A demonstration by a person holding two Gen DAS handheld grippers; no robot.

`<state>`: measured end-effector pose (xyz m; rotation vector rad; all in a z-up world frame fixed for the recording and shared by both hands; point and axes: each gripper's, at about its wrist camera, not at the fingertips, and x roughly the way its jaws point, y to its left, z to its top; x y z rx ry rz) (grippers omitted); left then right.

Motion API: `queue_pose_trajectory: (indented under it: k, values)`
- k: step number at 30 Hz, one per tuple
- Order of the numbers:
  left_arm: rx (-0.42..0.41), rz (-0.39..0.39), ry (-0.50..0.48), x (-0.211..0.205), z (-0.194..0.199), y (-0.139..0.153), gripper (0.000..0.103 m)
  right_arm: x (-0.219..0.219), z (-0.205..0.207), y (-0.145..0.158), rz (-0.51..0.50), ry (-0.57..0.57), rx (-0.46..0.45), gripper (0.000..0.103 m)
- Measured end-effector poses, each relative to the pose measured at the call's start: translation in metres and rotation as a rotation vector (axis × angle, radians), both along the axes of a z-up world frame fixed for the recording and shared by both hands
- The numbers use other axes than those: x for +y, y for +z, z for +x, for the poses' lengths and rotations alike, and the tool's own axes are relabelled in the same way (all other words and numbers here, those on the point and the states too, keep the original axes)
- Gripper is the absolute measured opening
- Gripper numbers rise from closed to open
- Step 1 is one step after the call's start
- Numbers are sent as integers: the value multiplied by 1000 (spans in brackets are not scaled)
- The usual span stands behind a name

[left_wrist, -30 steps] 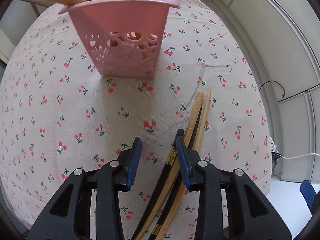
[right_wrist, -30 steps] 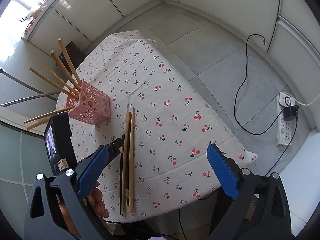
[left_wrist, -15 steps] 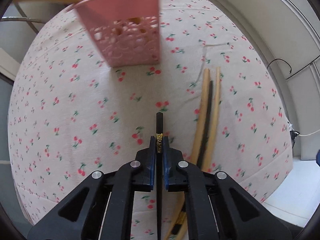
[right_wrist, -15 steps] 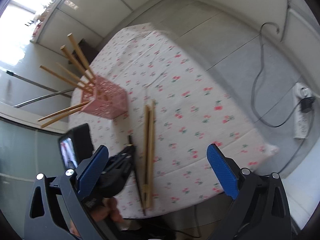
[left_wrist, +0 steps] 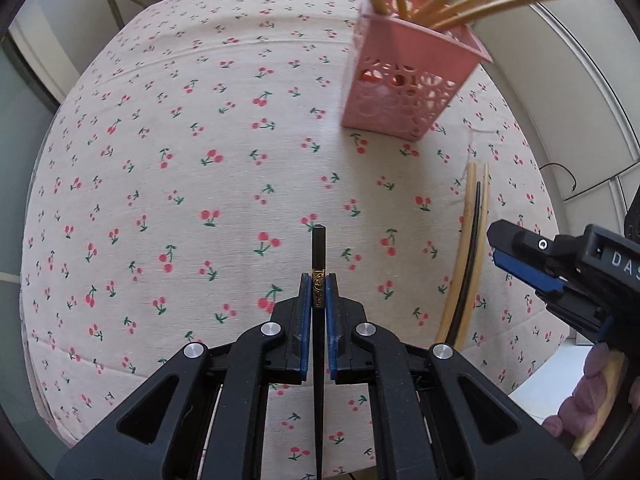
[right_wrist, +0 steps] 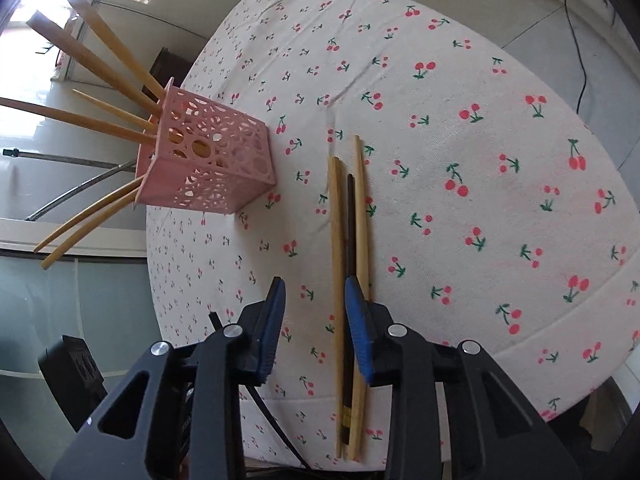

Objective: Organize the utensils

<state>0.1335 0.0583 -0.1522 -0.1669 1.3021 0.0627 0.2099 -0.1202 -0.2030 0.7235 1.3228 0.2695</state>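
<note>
My left gripper is shut on a black chopstick with a gold band, held above the cherry-print tablecloth. A pink perforated holder with several bamboo chopsticks stands at the far right; it also shows in the right wrist view. Two bamboo chopsticks and one black chopstick lie side by side on the cloth. My right gripper is open, low over their near ends; its right finger covers them. It shows at the right of the left wrist view.
The table's front edge is close below the loose chopsticks. A cable lies on the floor at the right. The black camera body of the left gripper sits at lower left in the right wrist view.
My left gripper closed on the black chopstick, lifted it and swung left. My right gripper came down from high above to the remaining chopsticks and narrowed its opening.
</note>
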Motion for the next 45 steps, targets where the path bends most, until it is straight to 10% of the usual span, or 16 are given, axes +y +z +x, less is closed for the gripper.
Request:
queue_pose_trajectory:
  k: [29,36,41,45]
  values:
    - [60,-26,44,13,17,-21,8,1,23,-13,-235,-67,29,25]
    - [83,-9,34,7,19,-32,15,29,36,-7,-452,39,-21,7]
    - [66,26,3,-7,18,-33,28,27,39,-10,-408,64,-64,5]
    - [-4,30,-27,-15,17,-33,6,24,30,-6,-351,67,-118,5]
